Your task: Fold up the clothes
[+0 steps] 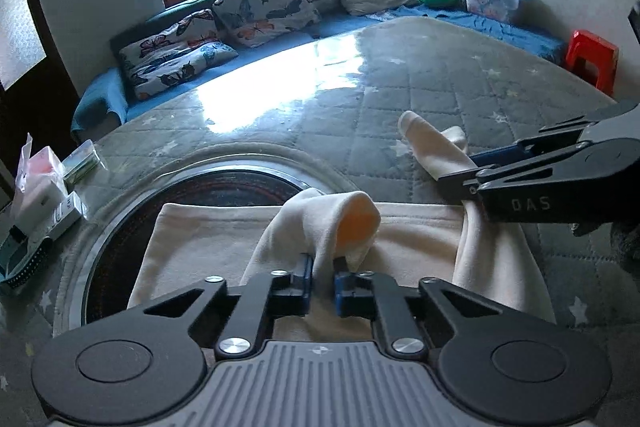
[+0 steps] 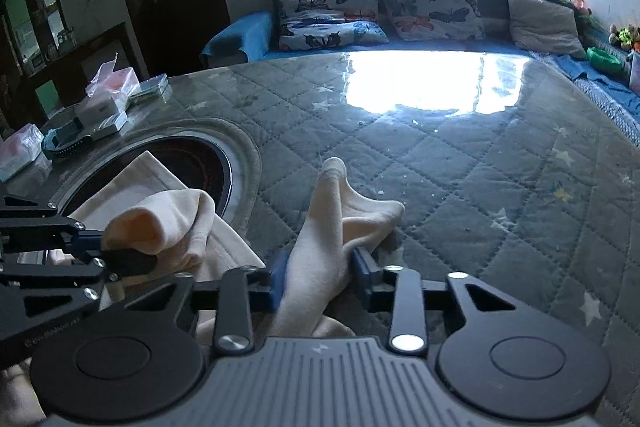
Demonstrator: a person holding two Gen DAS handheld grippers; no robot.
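A cream garment lies flat across the near side of the table, partly over a round dark inset. My left gripper is shut on a raised fold of this garment, which curls up above the blue pads. In the same view my right gripper comes in from the right, shut on another lifted end of the cloth. In the right wrist view the right gripper holds a bunched strip of the garment between its blue pads. The left gripper sits to its left, pinching its fold.
The table carries a grey quilted cover with a glossy sheet over it. Boxes and packets crowd its left edge. Behind the table stands a blue sofa with butterfly cushions. A red stool is at the far right.
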